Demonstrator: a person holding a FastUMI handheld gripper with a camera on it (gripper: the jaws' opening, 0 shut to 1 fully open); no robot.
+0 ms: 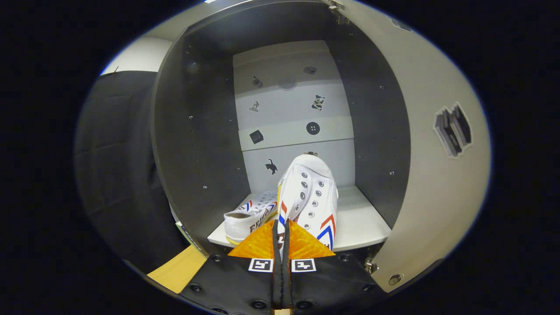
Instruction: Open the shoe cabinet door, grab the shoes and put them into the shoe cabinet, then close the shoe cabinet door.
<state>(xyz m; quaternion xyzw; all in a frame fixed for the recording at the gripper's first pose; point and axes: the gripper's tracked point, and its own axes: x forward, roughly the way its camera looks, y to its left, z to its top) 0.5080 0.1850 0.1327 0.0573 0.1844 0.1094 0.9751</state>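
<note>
Pinching a white sneaker [309, 197] by its heel, the tongs [281, 236] are closed; a second sneaker [249, 215] shows partial, unreadable lettering.

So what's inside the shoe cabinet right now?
One white shoe lies on the shelf. The gripper holds a second shoe over it, hiding part of the shelf. Stickers dot the back wall.

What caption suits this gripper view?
Gripper shut on a white sneaker, holding it inside the open shoe cabinet beside its mate.
</note>
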